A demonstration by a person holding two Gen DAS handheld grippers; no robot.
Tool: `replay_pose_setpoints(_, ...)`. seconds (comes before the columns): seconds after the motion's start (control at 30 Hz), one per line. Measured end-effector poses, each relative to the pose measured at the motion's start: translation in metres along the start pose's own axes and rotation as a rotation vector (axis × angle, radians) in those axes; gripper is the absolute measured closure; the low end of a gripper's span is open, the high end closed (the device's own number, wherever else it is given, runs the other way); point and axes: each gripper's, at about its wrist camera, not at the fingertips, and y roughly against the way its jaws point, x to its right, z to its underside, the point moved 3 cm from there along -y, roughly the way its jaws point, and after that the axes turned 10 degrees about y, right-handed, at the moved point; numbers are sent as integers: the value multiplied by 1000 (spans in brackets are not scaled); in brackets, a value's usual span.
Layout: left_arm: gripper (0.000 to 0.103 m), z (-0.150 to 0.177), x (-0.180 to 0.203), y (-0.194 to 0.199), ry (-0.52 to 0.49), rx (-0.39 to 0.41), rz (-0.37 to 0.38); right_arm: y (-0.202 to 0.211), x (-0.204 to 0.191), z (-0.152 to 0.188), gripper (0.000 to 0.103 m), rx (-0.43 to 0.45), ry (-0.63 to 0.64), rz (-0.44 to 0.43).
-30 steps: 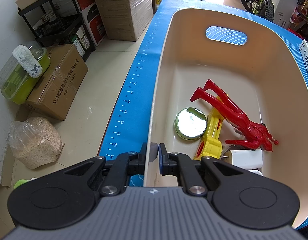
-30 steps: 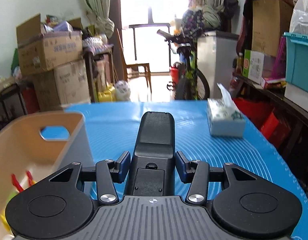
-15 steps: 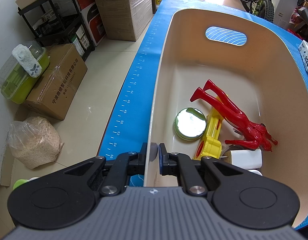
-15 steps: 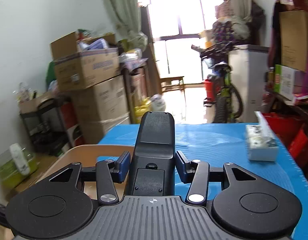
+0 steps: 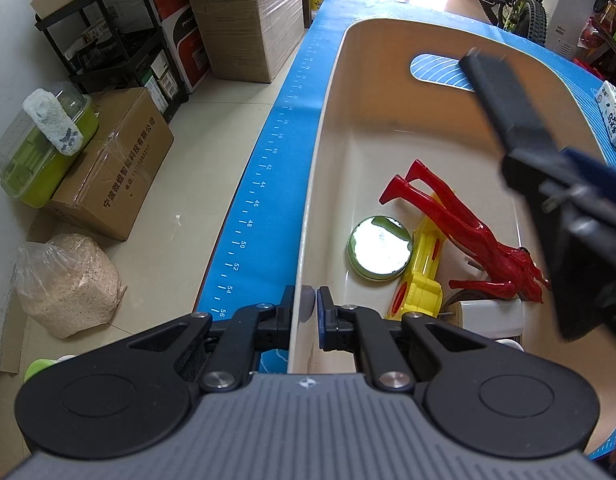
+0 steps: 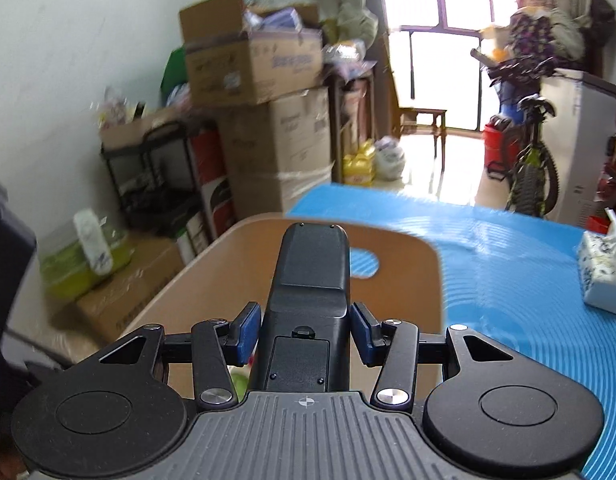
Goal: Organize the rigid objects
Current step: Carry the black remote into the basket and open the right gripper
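A beige bin [image 5: 388, 120] stands on the blue mat [image 5: 267, 184]. My left gripper [image 5: 310, 300] is shut on the bin's near rim, one pad on each side of the wall. Inside lie a red figure [image 5: 460, 224], a round mirror [image 5: 380, 254], a yellow toy [image 5: 422, 276] and a white block [image 5: 492, 316]. My right gripper [image 6: 305, 328] is shut on a black remote [image 6: 312, 268], which points toward the bin's [image 6: 211, 280] far handle hole. In the left wrist view the remote [image 5: 504, 100] hangs over the bin's right side.
A tissue box [image 6: 602, 276] sits on the mat [image 6: 508, 260] right of the bin. Left of the table edge are cardboard boxes [image 5: 115, 160], a black shelf [image 5: 119, 52], a green container [image 5: 43, 152] and a bag [image 5: 67, 284]. A bicycle [image 6: 532, 168] stands beyond.
My right gripper has swung left with the black remote and now hangs over the bin, entering the left wrist view. The left gripper and the bin's contents have not moved.
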Motion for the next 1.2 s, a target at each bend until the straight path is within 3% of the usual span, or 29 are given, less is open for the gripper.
replay_pose_setpoints(0.63, 91, -1, -1, -1, 2, -3, 5, -52, -13, 16, 49, -355, -9, -71)
replay_pose_setpoints(0.73, 91, -1, -2, 1, 8, -3, 12, -53, -15, 17, 49, -363, 6, -67)
replay_pose_setpoints(1.07, 91, -3, -5, 3, 20, 1, 12, -34, -8, 10, 33, -300, -31, -71)
replay_pose_setpoints(1.13, 89, -3, -3, 6, 18, 13, 6, -26, -5, 6, 24, -281, -31, -64)
replay_pose_setpoints(1.2, 87, -4, -5, 10, 24, 26, 15, -16, -2, 2, 21, -251, -31, -61)
